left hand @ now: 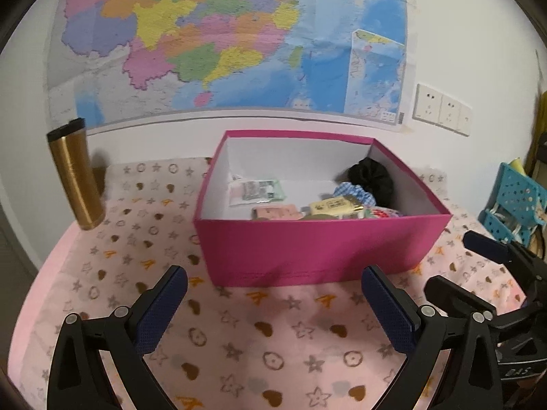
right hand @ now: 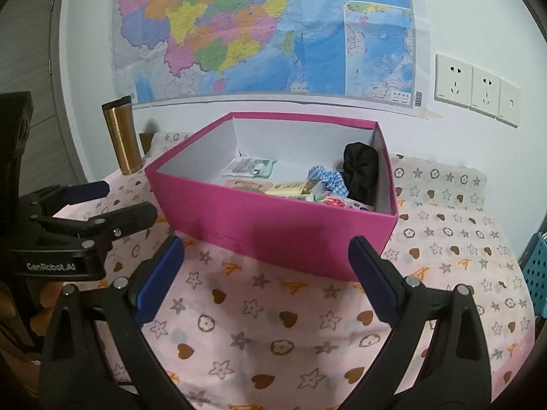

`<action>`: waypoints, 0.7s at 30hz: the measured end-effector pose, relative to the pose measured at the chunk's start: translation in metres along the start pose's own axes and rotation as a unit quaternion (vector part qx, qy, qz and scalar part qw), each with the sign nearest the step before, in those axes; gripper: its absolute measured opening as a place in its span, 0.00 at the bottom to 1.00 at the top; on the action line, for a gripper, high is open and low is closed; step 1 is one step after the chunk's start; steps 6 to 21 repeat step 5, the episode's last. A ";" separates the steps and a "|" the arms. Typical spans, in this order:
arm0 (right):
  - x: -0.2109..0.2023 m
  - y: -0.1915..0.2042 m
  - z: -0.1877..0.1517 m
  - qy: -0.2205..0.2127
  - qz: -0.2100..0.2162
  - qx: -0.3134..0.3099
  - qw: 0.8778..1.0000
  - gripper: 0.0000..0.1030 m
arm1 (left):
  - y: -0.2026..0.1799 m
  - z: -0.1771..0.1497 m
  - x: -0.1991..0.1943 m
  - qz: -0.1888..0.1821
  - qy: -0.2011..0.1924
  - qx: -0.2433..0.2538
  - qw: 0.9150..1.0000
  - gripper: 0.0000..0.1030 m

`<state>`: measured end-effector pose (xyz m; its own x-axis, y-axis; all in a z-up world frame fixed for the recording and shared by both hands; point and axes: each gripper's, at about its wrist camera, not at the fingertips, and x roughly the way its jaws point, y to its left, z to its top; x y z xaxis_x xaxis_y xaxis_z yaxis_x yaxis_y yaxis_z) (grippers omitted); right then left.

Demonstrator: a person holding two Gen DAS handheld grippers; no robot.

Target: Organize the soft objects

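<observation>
We are hovering left gripper (left hand: 273,287) and right gripper (right hand: 266,256), both released and empty, near the pink box (left hand: 307,246) at 12 o'clock; black scrunchie (left hand: 371,179) and checked scrunchie (left hand: 352,194) are sitting inside, apparently already sorted.

A white-walled room with a big map above a cloth-covered surface

A colourful map (left hand: 232,44) hangs on the white wall (right hand: 478,17), with wall sockets (right hand: 477,89) to its right. The surface wears a pink cloth (right hand: 290,324) printed with stars, hearts and flowers. A grey door (right hand: 30,54) shows at far left, and a blue perforated basket (left hand: 516,201) at the right edge.
</observation>
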<state>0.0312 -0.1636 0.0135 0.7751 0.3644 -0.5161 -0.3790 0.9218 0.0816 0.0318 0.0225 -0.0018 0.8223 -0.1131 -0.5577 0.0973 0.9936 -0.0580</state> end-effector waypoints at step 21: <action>-0.004 0.006 -0.005 0.002 0.003 0.006 1.000 0.94 | 0.001 -0.007 -0.004 0.009 0.000 -0.004 1.000 1.00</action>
